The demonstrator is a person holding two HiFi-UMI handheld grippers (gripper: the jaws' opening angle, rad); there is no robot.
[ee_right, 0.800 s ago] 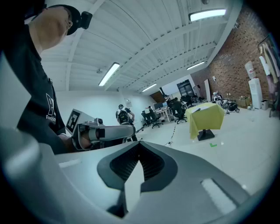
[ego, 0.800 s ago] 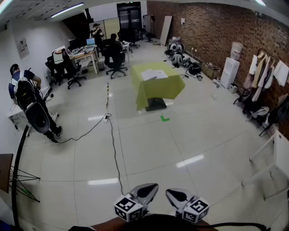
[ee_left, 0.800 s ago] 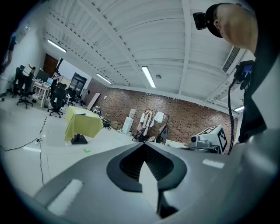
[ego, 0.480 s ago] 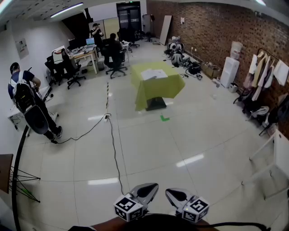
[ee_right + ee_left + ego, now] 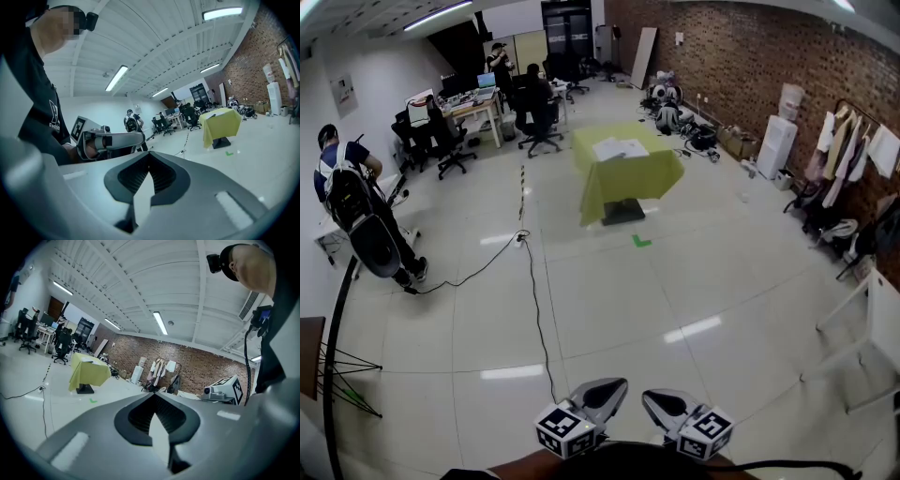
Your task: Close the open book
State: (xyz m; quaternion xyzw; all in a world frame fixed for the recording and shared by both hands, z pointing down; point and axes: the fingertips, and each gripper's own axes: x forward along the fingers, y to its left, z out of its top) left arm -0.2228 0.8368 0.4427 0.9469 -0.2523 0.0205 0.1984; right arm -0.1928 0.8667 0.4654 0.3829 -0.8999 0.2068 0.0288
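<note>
Both tongs were closed with nothing in them: the left tongs [image 5: 610,389] had their two jaws pressed tip to tip in the left gripper view, and the right tongs [image 5: 657,401] showed the same in the right gripper view. Neither touched anything. The person held the two low and close against the body, side by side and slightly apart, tips angled forward across the floor [image 5: 609,300], each with its marker cube at the rear. From the right gripper view I could see a hand [image 5: 87,146] wrapped around the left tongs' handle. The open book [image 5: 620,149] lay well away from them, flat on top of the single desk [image 5: 628,183] draped in yellow-green cloth in the middle of the room, its white pages facing up. One green mark [image 5: 642,242] sat on the floor just in front of that desk, and one dark cable [image 5: 536,309] trailed across the tiles. I counted three other people: one standing with a backpack [image 5: 349,202] at the left, one standing [image 5: 498,64] and one seated [image 5: 534,92] by the far work desks.
</note>
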